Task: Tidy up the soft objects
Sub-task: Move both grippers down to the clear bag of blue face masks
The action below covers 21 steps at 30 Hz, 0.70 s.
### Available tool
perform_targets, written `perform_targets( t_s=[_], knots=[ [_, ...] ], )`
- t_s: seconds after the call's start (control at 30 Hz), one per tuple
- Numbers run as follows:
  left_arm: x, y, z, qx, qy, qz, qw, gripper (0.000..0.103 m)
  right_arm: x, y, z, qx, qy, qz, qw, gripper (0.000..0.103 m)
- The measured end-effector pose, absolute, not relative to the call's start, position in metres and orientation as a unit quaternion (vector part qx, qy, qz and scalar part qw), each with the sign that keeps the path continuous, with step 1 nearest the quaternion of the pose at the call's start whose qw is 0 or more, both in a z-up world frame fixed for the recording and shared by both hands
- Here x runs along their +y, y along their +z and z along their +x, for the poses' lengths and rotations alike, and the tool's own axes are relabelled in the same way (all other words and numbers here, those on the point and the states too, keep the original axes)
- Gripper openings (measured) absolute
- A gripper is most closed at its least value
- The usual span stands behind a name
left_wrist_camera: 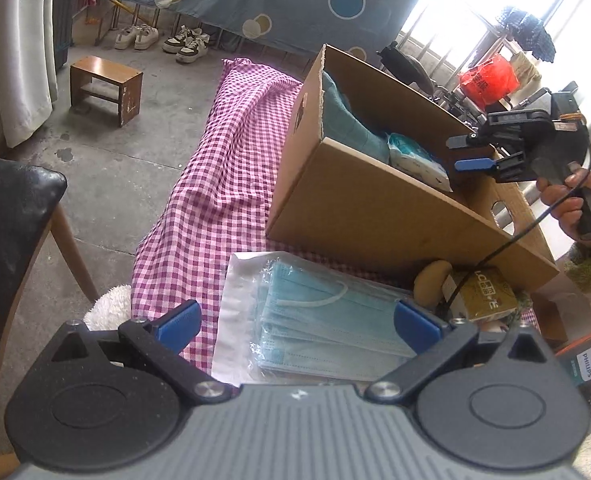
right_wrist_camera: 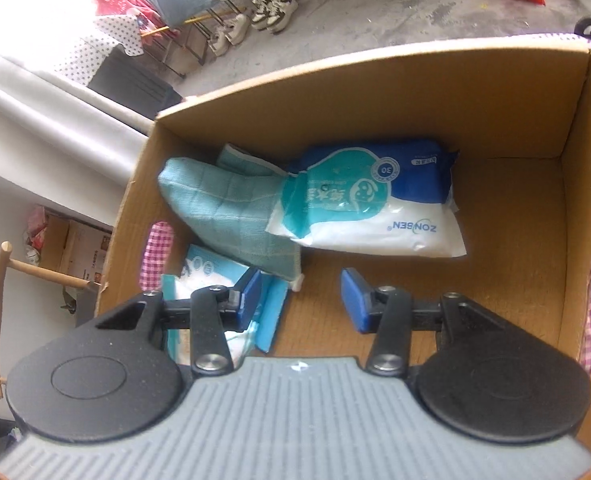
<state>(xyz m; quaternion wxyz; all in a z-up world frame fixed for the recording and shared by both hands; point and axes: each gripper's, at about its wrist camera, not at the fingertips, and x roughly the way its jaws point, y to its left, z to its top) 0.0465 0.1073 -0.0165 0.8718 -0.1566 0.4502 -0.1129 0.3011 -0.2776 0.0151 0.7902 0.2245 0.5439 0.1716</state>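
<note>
The left gripper point(left_wrist_camera: 297, 326) is hovering, jaws spread, astride the mask pack point(left_wrist_camera: 327, 316) — the right gripper point(right_wrist_camera: 301, 300) is gaping empty inside the box point(right_wrist_camera: 375, 92).

Open tongs point(right_wrist_camera: 301, 300) over cardboard box point(right_wrist_camera: 375, 92), wipes pack point(right_wrist_camera: 375, 204)

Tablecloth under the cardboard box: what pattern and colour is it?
The tablecloth is a pink-purple and white gingham check, clearest in the left wrist view, beside the cardboard box.
</note>
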Motion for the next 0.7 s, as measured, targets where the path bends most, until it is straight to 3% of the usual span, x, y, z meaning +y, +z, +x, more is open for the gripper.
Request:
perform_targets(
  t_s=[0.2, 0.33, 0.43, 0.7],
  knots=[
    [0.103, -0.023, 0.040, 0.450, -0.115, -0.137, 0.875, 0.102, -0.279, 0.091, 0.208, 0.467, 0.244, 0.234, 0.817, 0.048],
    [0.101, -0.024, 0.034, 0.445, -0.124, -0.132, 0.877, 0.102, -0.266, 0.114, 0.143, 0.437, 0.288, 0.232, 0.820, 0.058],
    [0.102, -0.025, 0.034, 0.440, -0.125, -0.133, 0.879, 0.099, -0.247, 0.107, 0.103, 0.440, 0.305, 0.223, 0.815, 0.064],
    [0.103, -0.042, 0.061, 0.451, -0.106, -0.126, 0.877, 0.080, -0.172, 0.021, 0.035, 0.500, 0.308, 0.205, 0.783, 0.064]
  ],
)
